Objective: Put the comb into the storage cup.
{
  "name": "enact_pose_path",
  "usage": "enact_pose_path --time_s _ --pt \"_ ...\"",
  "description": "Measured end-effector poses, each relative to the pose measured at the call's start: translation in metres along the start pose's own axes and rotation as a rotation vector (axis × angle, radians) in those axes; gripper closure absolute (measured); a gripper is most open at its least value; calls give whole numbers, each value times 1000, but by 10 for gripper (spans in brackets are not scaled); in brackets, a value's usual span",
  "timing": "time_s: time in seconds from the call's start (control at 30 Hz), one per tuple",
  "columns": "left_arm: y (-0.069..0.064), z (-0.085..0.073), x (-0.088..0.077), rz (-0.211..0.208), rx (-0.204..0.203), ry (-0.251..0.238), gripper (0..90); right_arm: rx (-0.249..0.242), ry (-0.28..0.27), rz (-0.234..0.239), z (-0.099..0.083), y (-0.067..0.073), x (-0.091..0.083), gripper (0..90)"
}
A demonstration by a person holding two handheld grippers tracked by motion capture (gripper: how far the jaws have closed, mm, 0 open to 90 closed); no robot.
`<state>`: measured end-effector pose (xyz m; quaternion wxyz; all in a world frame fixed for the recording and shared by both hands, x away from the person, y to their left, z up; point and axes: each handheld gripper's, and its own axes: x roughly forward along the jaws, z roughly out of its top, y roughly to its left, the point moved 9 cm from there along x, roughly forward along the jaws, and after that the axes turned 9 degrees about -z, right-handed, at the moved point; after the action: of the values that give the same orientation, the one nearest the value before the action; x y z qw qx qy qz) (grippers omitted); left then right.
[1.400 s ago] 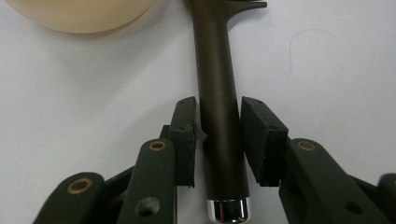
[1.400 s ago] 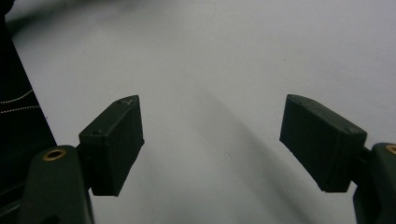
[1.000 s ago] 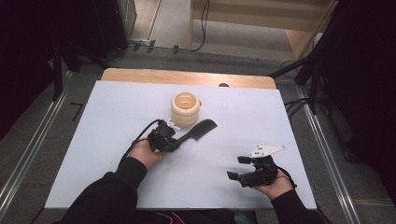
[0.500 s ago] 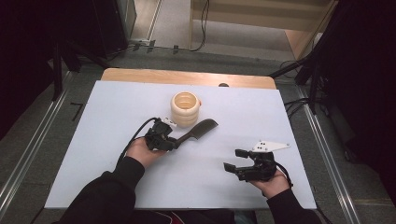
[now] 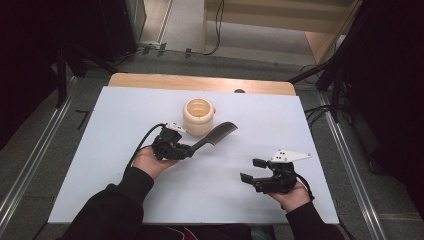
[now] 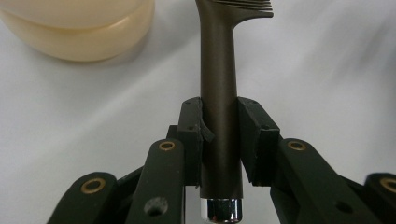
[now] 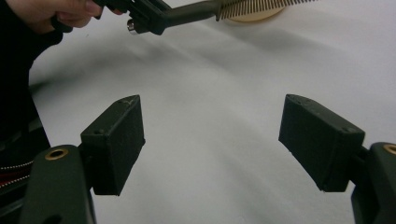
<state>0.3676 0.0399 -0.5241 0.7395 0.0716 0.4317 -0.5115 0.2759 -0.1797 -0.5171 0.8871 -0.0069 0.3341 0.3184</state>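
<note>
Left hand-held gripper [image 5: 186, 149] is clamped on the handle of a dark comb [image 5: 215, 135], pads pressing it from both sides; in the left gripper view the comb [image 6: 219, 88] runs straight out between the jaws, its chrome end cap just behind the pads and its teeth at the far end. Largest item: the white surface [image 5: 125, 115], which lies beneath both hand-held grippers. Next, a cream ribbed pot [image 5: 198, 116], open-topped, stands just beyond and slightly left of the left hand-held gripper; the comb's toothed end reaches past the pot's right side, close to it, though contact cannot be judged. Right hand-held gripper [image 5: 252, 170] rests low near the person's edge, well apart from the comb, jaws spread wide with nothing between them; its own view looks across bare surface toward the comb [image 7: 219, 10]. Progress, judged: pickup is done, comb appears off the surface and under firm grip; placing it, likely into or beside the pot, is left. Comb appearance: slim round dark-brown handle, matte, fine close-set teeth, rigid, no visible damage.
</note>
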Motion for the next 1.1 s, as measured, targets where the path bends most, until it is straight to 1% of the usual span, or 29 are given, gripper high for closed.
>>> enact_pose_path --time_s 0.07,0.13,0.3,0.37,0.53,0.6,0.67,0.8,0.93,1.03,1.1 --pt "-3 2 -1 -13 0 -20 725 -4 0 -4 0 1 0 201" --pt "-7 5 -2 -27 -1 -40 725 -14 -6 -22 0 0 0 200" --pt "-17 12 0 -65 -17 -90 725 -27 -12 -50 2 0 -1 200" --pt "-20 14 1 -68 -12 -102 725 -23 -17 -55 3 0 -1 200" --pt "-26 17 5 -83 -19 -130 725 -22 -21 -68 4 1 -1 200" --pt "-29 18 8 -107 -41 -141 725 -23 -23 -71 4 2 -1 200" --pt "-32 19 11 -140 -71 -148 725 -23 -22 -76 4 2 -1 200" --pt "-38 20 18 -198 -112 -150 725 -16 -22 -81 4 1 -2 201" --pt "-41 23 22 -233 -160 -165 725 -2 -25 -82 4 0 -3 204" --pt "-45 23 25 -261 -184 -175 725 2 -27 -82 5 0 -3 205" --pt "-47 22 28 -281 -209 -185 725 -9 -27 -97 6 0 -4 205"
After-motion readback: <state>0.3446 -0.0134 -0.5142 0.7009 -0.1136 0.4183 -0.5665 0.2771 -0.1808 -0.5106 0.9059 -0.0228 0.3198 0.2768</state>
